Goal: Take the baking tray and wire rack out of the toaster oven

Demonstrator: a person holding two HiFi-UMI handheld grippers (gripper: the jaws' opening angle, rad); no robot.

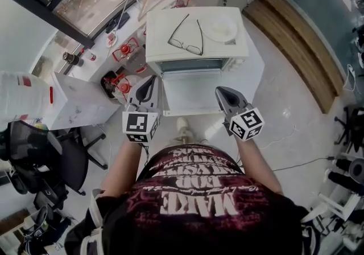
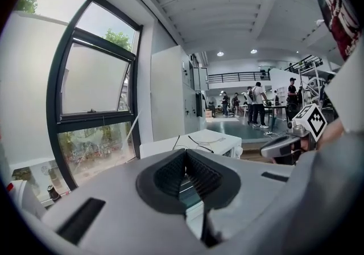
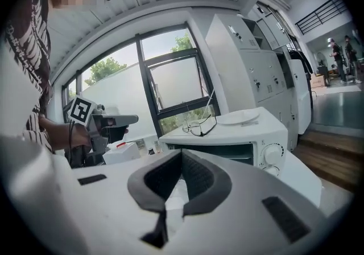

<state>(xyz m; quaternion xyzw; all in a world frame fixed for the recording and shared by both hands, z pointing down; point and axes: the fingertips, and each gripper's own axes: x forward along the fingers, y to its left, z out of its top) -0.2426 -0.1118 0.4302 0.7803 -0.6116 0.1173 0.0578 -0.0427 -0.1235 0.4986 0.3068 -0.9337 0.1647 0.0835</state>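
Note:
A white toaster oven (image 1: 196, 37) stands on a white table (image 1: 190, 94) ahead of me, with a pair of glasses (image 1: 186, 37) and a white plate (image 1: 220, 30) on its top. Its front is a dark band (image 1: 190, 66); I cannot make out the tray or rack inside. The oven also shows in the left gripper view (image 2: 210, 141) and, with its knobs, in the right gripper view (image 3: 239, 140). My left gripper (image 1: 152, 80) (image 2: 184, 154) and right gripper (image 1: 219, 90) (image 3: 181, 154) hover side by side above the table's near edge, short of the oven. Both are shut and hold nothing.
To the left, a desk under the window carries red-handled tools (image 1: 122, 52) and a white box (image 1: 74, 100). A black office chair (image 1: 51, 157) stands at my left. A wooden step (image 1: 301, 37) runs along the right. People stand far off in the hall (image 2: 256, 103).

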